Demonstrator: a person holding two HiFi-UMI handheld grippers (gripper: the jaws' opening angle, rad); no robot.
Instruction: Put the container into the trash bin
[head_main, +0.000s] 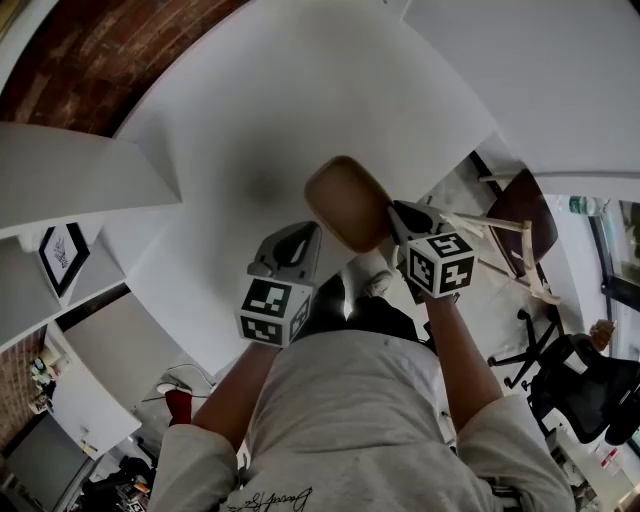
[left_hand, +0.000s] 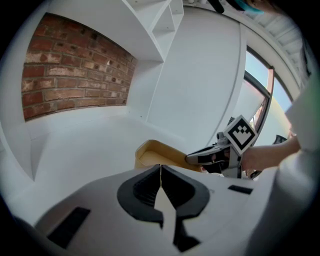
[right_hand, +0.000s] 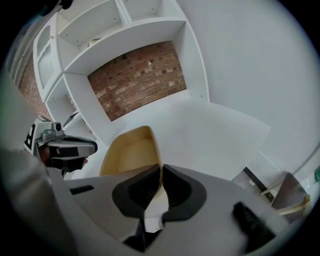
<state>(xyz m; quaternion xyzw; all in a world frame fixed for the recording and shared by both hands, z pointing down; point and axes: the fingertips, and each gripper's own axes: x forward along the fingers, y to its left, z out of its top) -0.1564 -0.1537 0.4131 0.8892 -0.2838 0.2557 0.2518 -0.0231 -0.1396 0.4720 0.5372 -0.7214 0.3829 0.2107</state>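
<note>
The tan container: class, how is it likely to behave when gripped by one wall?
Probably light: the right tool holds the container by one wall alone. That wall looks thin, so it may flex. Gripped off-centre, it could tilt or swing.

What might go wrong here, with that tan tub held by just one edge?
1. The right hand-held gripper pinches the tan container only by a thin stretch of rim, so it might swing or slip free over the white table.
2. No trash bin shows in any view, so that weak hold may need to last a while.
3. The left hand-held gripper is shut and empty, giving no support.
</note>
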